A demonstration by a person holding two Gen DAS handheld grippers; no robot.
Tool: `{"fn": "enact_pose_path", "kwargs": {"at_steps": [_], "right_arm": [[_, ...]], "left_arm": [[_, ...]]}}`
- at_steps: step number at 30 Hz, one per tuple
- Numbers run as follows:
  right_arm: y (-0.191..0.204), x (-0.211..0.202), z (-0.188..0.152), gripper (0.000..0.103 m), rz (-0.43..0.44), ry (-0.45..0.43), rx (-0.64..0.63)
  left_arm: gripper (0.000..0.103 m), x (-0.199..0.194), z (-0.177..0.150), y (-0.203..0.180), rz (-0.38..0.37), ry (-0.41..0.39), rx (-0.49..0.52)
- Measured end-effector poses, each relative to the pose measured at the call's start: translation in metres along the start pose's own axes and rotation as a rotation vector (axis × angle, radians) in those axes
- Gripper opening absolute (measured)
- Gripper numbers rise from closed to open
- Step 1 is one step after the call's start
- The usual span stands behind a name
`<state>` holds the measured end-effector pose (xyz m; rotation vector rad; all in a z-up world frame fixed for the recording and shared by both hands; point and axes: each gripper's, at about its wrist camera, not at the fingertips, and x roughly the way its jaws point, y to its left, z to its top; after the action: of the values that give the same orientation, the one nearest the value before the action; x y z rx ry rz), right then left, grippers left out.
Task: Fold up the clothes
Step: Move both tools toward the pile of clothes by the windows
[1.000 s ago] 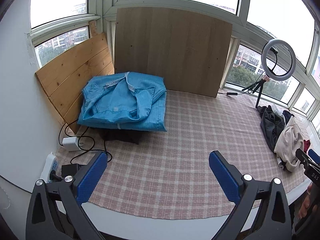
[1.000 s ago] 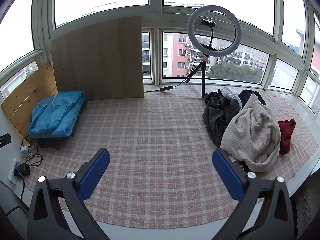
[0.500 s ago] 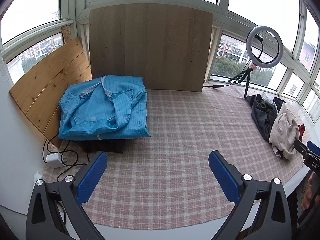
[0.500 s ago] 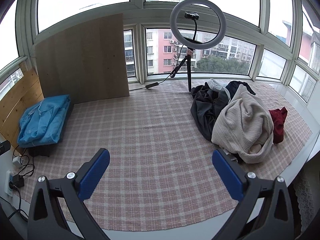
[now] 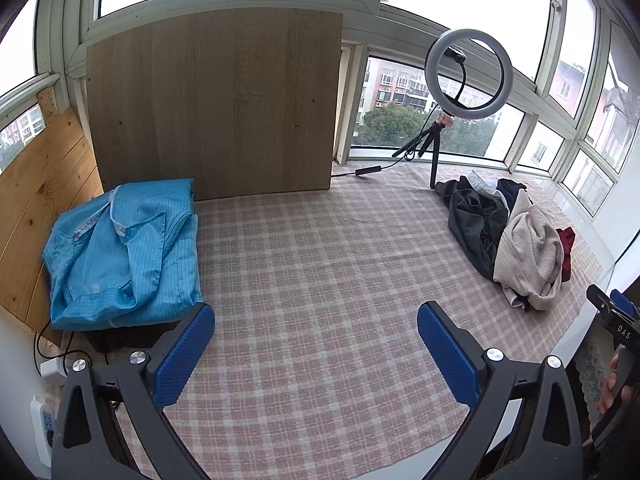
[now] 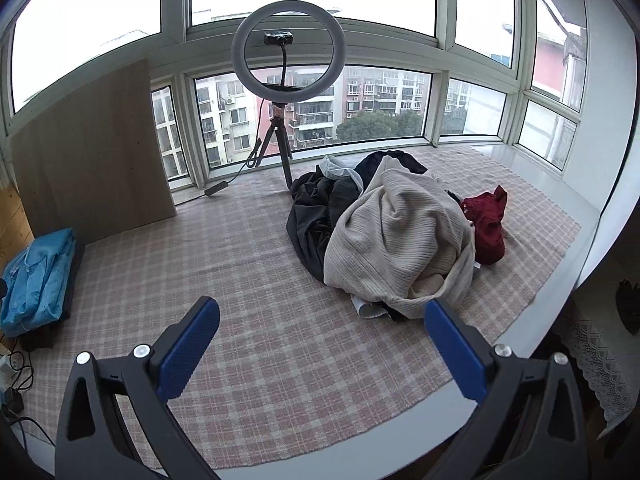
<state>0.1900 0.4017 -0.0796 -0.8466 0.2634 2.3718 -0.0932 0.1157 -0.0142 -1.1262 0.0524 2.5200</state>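
- The pink-and-white checked cloth covering the window ledge serves as the landmark here.
- The left gripper hangs above the near edge of that cloth, its blue-padded jaws spread wide with nothing between them.
- The right gripper likewise hangs above the cloth's near edge, jaws spread wide and empty.
- A folded light-blue striped garment lies at the cloth's left end, resting on a dark flat thing whose nature I cannot tell.
- A heap of unfolded clothes sits at the cloth's right end: a cream ribbed knit sweater on top, a dark grey-black garment touching it on the left, a dark red garment touching it on the right.
- A white ring light on a small black tripod stands at the cloth's far edge, just behind the heap.
- A large pale wooden board leans upright at the cloth's far left edge, just behind the blue garment.
- A person's fingers show beyond the cloth's right near corner, holding the right gripper's handle.
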Motion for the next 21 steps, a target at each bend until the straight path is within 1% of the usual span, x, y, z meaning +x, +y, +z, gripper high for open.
{"fn": "enact_pose_path", "kwargs": {"at_steps": [4, 7, 11, 17, 21], "right_arm": [[-0.04, 0.022, 0.014, 0.103, -0.048, 0.007, 0.015], [-0.069, 0.046, 0.029, 0.103, -0.085, 0.012, 0.012], [-0.105, 0.087, 0.053, 0.103, -0.09, 0.024, -0.019], [-0.142, 0.164, 0.085, 0.103, -0.057, 0.093, -0.097], [-0.149, 0.215, 0.098, 0.103, 0.011, 0.13, -0.157]], "left_arm": [[0.102, 0.012, 0.008, -0.028, -0.01, 0.003, 0.015], [0.102, 0.023, 0.014, -0.056, 0.006, 0.001, 0.029], [0.102, 0.036, 0.026, -0.093, 0.029, -0.002, 0.02], [0.102, 0.06, 0.048, -0.145, 0.067, -0.01, -0.011], [0.102, 0.072, 0.055, -0.166, 0.101, 0.007, -0.035]]}}
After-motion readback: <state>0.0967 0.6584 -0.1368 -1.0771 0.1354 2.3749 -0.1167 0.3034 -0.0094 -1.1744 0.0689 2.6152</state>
